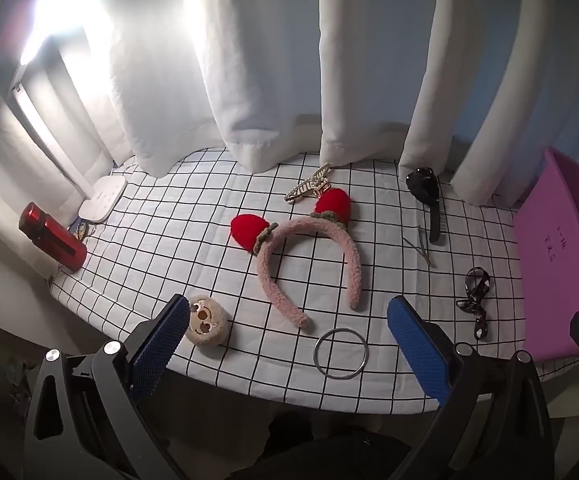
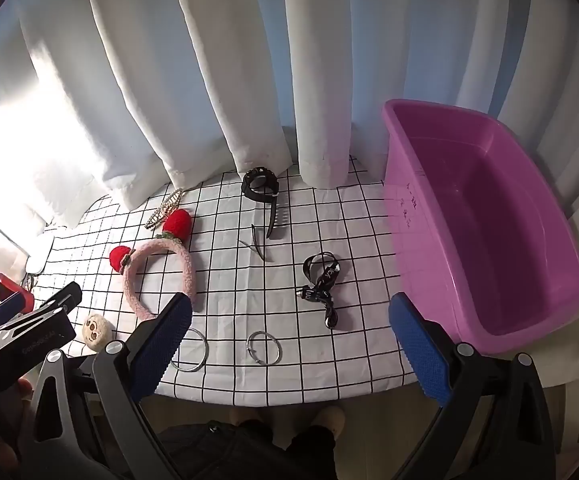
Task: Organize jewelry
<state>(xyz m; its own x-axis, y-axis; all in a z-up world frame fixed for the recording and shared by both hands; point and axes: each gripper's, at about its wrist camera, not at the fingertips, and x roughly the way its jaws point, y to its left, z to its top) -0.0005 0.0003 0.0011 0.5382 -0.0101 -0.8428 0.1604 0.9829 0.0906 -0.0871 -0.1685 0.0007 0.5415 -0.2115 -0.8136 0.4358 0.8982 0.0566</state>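
Note:
On the white checked cloth [image 1: 161,240] lie a pink fuzzy headband [image 1: 313,225] [image 2: 157,246] with two red strawberries, a rhinestone claw clip [image 1: 309,188], a black watch [image 2: 259,188], metal tweezers [image 2: 257,244], a black printed ribbon [image 2: 321,280], a plush face charm [image 1: 205,322] and a silver bangle [image 1: 341,378]. A second, smaller ring [image 2: 248,346] lies near the front edge. My left gripper [image 1: 289,304] hangs open above the headband's ends and the bangle. My right gripper [image 2: 289,300] is open above the rings and the ribbon, holding nothing.
A purple tub [image 2: 409,208] stands at the table's right end, with nothing inside it. At the left end are a red bottle [image 1: 53,236] and a white device [image 1: 103,198]. White curtains [image 1: 273,80] hang along the back edge. A person's slippered feet [image 2: 329,412] show below the front edge.

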